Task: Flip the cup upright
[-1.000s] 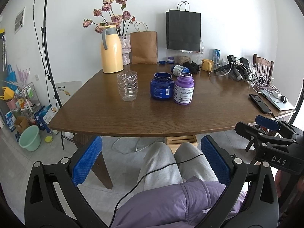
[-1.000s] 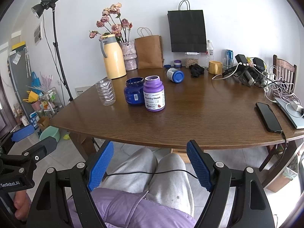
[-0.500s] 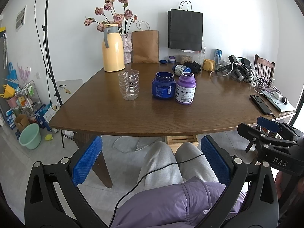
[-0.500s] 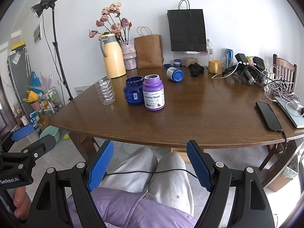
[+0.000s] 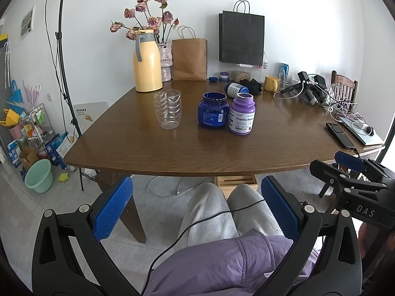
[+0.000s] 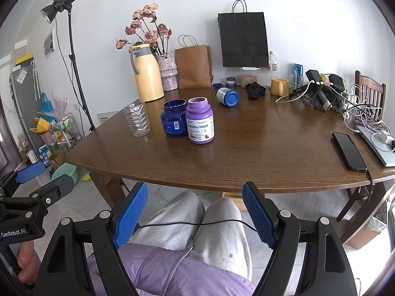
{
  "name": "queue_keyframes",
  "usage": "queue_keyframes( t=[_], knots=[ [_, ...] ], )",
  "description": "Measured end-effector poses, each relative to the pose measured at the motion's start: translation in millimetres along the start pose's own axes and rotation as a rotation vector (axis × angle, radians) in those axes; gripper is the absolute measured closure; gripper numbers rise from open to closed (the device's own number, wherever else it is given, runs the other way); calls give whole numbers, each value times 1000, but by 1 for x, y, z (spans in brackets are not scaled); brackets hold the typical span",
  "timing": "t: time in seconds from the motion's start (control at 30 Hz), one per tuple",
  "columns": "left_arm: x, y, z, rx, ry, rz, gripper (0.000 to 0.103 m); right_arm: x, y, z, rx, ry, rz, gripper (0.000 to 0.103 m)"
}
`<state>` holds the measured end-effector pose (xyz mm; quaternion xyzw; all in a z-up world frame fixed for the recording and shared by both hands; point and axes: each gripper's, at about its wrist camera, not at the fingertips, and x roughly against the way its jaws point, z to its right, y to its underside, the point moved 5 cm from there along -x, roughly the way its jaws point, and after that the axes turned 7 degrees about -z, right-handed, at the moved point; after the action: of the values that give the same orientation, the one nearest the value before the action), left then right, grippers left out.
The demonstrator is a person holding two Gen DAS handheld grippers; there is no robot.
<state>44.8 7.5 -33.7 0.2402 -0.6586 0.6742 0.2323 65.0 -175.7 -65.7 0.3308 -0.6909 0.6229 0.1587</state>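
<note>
Two tools, left tool (image 5: 196, 208) and right tool (image 6: 195, 215), hang spread and empty over the person's lap, short of the worktop (image 5: 172, 145). Ahead-left of both stands the clear cup (image 5: 169, 112), seemingly upright, beside a blue jar (image 5: 212, 111).

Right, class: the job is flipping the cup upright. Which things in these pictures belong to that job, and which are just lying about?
Belongs to the job: clear plastic cup; left gripper, open; right gripper, open.

Just lying about: blue jar; purple bottle; yellow jug; yellow mug; phone; black paper bag.
</note>
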Motion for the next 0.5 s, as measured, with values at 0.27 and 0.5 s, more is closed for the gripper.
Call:
queue_keyframes(
  t=[0.27,0.5],
  knots=[
    [0,-1,0,0,0,0,0,0,0,0,0,-1,-1,21],
    [0,-1,0,0,1,0,0,0,1,0,0,0,-2,21]
  ],
)
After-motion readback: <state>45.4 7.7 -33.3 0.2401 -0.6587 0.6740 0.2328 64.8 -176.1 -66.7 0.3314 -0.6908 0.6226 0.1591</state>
